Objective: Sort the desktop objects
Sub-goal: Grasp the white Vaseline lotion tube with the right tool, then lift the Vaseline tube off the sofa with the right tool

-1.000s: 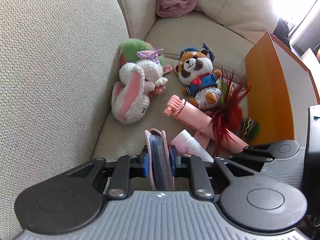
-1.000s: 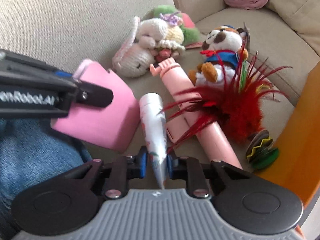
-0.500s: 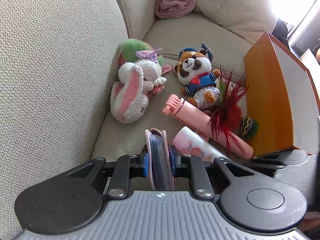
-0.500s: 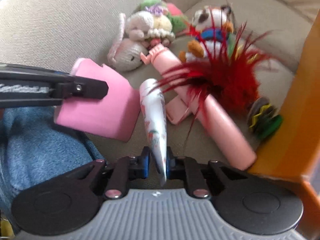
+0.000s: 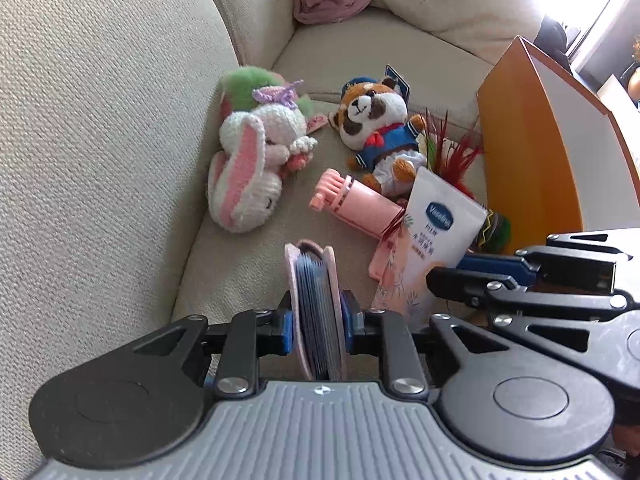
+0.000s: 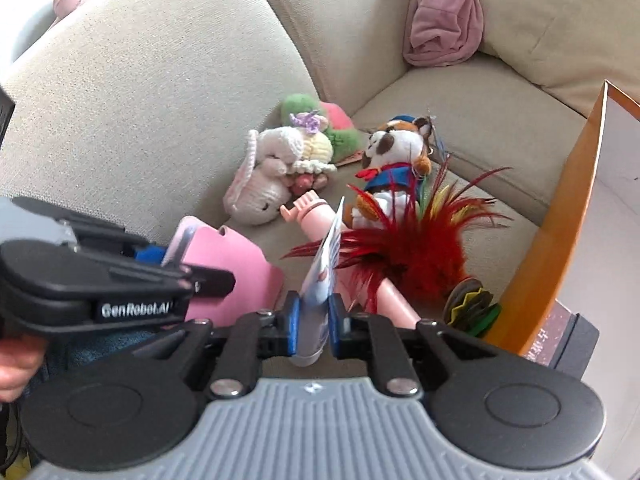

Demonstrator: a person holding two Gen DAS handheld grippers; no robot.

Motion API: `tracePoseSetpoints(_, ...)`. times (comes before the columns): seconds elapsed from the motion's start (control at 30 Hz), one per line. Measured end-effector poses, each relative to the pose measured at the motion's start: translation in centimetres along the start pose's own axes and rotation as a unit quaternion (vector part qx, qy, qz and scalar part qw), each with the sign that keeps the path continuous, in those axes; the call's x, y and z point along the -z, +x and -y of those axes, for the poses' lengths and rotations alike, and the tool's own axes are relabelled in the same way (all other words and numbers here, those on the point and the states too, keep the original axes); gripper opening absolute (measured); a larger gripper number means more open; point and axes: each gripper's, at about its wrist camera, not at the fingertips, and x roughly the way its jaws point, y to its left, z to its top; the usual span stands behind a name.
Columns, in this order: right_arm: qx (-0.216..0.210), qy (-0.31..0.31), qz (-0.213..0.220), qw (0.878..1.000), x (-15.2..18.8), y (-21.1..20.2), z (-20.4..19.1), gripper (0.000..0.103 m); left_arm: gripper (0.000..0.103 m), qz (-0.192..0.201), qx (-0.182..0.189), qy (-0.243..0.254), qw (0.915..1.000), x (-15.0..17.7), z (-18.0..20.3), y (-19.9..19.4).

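Left tongs: jaws opening slightly, pads still pressing a pink card wallet, held on edge above the sofa seat.
Right tongs: closed on a hand cream tube, lifted clear of the sofa seat.
Pink cylinder: lying on the sofa seat, beyond the tube.
Red feathers: across the cylinder.
Knitted rabbit: against the sofa back.
Plush panda: right of the rabbit.
Orange box: at the sofa seat's right.
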Motion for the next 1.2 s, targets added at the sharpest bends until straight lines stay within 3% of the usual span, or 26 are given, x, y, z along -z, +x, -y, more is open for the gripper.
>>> tracePoseSetpoints(0.23, 0.004, 0.014, -0.005, 1.000, -0.4, 0.4, 1.1, 0.022, 0.024, 0.005, -0.005, 0.001, 1.0000, -0.1, 0.3, 0.1)
tracePoseSetpoints(0.33, 0.005, 0.019, -0.002, 1.000, -1.1, 0.7, 1.9, 0.034, 0.024, 0.005, -0.006, -0.001, 1.0000, -0.2, 0.3, 0.1)
tracePoseSetpoints(0.53, -0.006, 0.043, -0.009, 0.999, -2.8, 2.2, 3.3, 0.034, 0.024, 0.006, -0.007, 0.001, 1.0000, -0.5, 0.5, 0.3)
tracePoseSetpoints(0.63, -0.004, 0.043, -0.017, 0.999, -3.4, 3.4, 3.5, 0.049, 0.024, 0.006, -0.007, -0.001, 1.0000, -0.5, 0.3, 0.2)
tracePoseSetpoints(0.7, -0.014, 0.048, -0.022, 0.999, -3.5, 4.0, 3.5, 0.047, 0.024, 0.006, -0.006, -0.002, 1.0000, -0.5, 0.2, 0.2)
tracePoseSetpoints(0.87, -0.020, 0.039, -0.017, 0.999, -2.8, 2.9, 2.5, 0.021, 0.024, 0.006, 0.000, -0.007, 1.0000, -0.5, -0.2, 0.1)
tracePoseSetpoints(1.07, -0.029, -0.024, -0.020, 0.999, -0.1, 0.1, 0.0, 0.019, 0.023, 0.007, 0.004, -0.009, 0.9999, -0.5, -0.1, 0.0)
tracePoseSetpoints(1.2, -0.027, -0.037, -0.023, 0.999, 1.0, -0.5, -0.7, 0.019, 0.022, 0.006, 0.032, -0.007, 0.9995, -0.5, 0.4, -0.4)
